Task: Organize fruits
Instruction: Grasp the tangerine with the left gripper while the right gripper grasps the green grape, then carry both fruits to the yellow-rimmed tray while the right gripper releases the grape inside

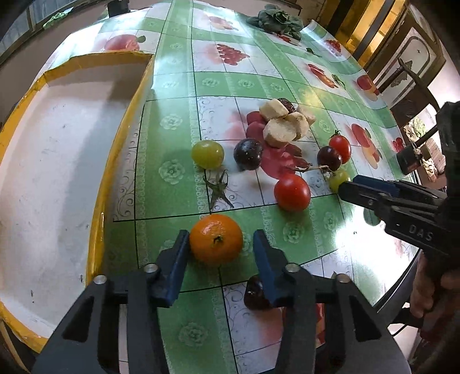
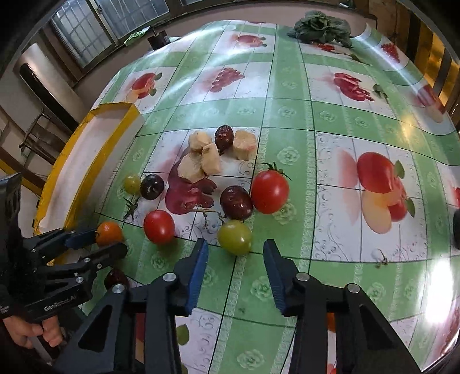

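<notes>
The tabletop [image 2: 287,100] wears a glossy green-and-white fruit-print cover. At its left edge lies a shallow yellow-rimmed tray [image 1: 141,86]. Near the middle sit pale cut fruit chunks [image 2: 201,161] with a dark red date [image 2: 223,137]. Nearer lie green grapes [image 2: 235,236], dark plums [image 2: 236,202], red tomatoes [image 2: 269,191] and an orange mandarin [image 1: 216,238]. Leafy greens [image 2: 322,26] lie at the far edge.

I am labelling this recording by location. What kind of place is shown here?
Most likely a home dining room or kitchen. A glossy green-and-white tablecloth printed with fruit covers the table, dark wooden chairs stand beside it, and barred windows sit behind. Loose fruit lies beside a yellow-edged cardboard tray.
</notes>
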Available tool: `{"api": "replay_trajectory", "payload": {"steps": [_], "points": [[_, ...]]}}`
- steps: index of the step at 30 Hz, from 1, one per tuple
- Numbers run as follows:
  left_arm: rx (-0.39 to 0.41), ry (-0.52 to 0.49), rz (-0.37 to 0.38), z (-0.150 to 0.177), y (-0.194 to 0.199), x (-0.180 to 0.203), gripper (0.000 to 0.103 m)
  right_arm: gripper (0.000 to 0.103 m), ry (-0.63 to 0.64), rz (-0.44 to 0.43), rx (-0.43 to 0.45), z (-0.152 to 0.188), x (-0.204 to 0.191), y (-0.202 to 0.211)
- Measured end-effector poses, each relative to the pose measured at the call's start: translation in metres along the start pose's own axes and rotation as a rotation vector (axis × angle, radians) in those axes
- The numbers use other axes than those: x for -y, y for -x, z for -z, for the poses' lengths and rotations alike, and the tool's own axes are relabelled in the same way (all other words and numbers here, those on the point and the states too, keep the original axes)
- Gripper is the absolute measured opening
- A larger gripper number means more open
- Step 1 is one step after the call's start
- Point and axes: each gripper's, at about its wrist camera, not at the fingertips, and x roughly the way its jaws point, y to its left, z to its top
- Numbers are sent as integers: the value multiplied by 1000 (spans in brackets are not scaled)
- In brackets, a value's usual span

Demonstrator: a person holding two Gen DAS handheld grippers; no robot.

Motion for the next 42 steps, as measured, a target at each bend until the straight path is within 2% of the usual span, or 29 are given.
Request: {"api": "replay_trajectory", "payload": {"steps": [2,5,9,21,29,36,42], "points": [[2,1,-3,0,0,-1,33,33,2,1,-14,-1,0,-5],[3,6,4,-1,0,-2,34,28,-3,-10,-21,-2,-1,-10],[7,2,5,-1,0,-1,33,28,8,8,-15,-3,-6,-11],[25,14,37,-2,14,-3,33,27,-13,-37,15,-2,-12,8],[74,25,47,-8,34,-9,33,27,32,-56,55,-10,-39,26],[112,56,32,-10,54,-32,33,27,76,-73,69,-19,-65,29],[141,111,-11,-3,68,-62,33,27,109,-97,69,-25,-86,27]]}}
